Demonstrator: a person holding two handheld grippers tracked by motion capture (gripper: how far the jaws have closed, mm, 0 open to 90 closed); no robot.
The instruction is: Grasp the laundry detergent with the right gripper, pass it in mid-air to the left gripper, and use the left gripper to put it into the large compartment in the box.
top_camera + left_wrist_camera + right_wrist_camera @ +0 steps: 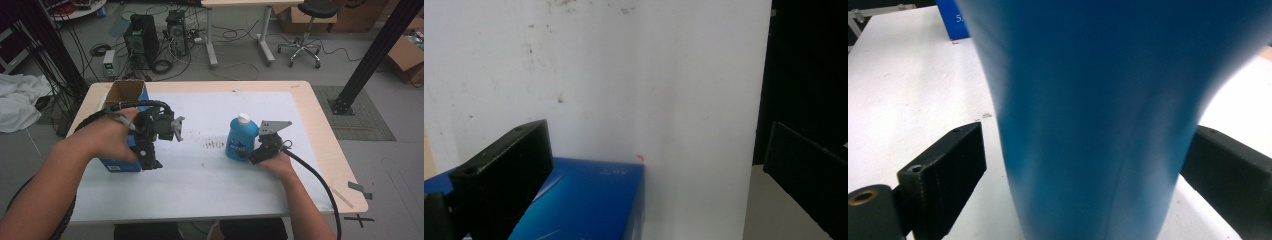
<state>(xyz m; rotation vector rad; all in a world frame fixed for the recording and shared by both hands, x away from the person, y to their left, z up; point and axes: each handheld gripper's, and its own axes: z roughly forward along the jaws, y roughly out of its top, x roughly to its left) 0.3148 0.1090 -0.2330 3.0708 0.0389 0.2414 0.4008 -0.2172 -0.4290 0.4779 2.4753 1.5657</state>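
- Right tongs point(1088, 170) straddle the blue bottle point(238, 140), which stands upright mid-worktop point(300, 100). There's a gap at the left jaw; contact at the right jaw is hard to make out, so we read them as released.
- Left tongs point(654, 170) gape wide over the blue box point(589, 200) corner, nothing gripped.
- The bottle label is half hidden.

We saw open white counter point(210, 175) between the box point(122, 97) at the left and the bottle point(239, 140) at the right, well apart. The bottle stood between the right gripper's point(252, 156) jaws, blocking its way forward. The box stood under the left gripper point(150, 162).
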